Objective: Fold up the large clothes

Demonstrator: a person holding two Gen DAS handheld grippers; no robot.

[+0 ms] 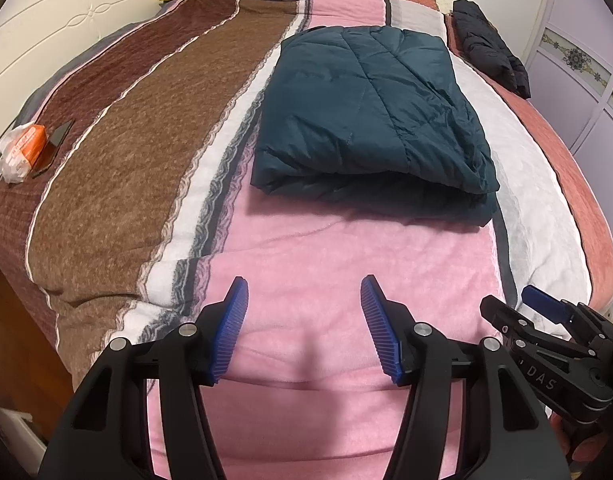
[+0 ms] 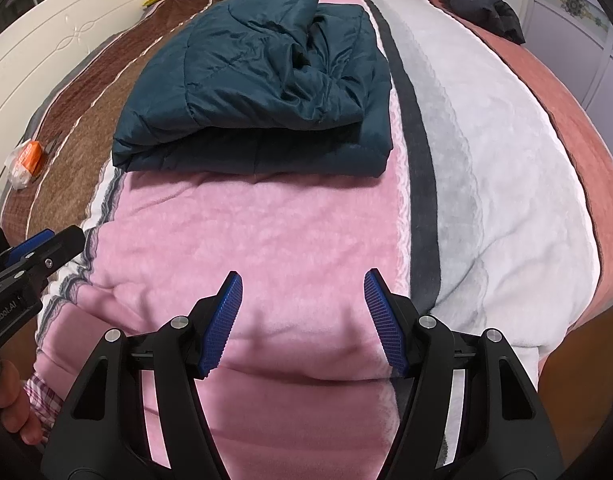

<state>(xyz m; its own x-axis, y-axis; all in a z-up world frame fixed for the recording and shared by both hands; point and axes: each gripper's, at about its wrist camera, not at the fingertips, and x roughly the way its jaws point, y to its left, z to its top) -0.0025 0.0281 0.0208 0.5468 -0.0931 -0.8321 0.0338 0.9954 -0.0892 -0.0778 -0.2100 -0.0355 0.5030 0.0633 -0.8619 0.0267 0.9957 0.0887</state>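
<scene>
jacket: one teal quilted jacket (image 1: 370, 112), folded, lies on the bed's pink stripe (image 1: 306, 248); long axis runs away from the grippers, folded edge faces them
other garments: one black jacket (image 1: 490, 44) near the far right edge
left gripper (image 1: 304, 300): spread, nothing between
right gripper (image 2: 302, 292): spread, nothing between
open room: bare pink blanket between jacket and both grippers

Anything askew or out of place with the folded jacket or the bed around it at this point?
Mostly tidy. The teal jacket lies folded on the pink blanket, but its top layer is bunched and rumpled toward the right side, so the fold is uneven there. A black garment lies unfolded near the bed's far right edge. Both grippers are open and empty.
</scene>
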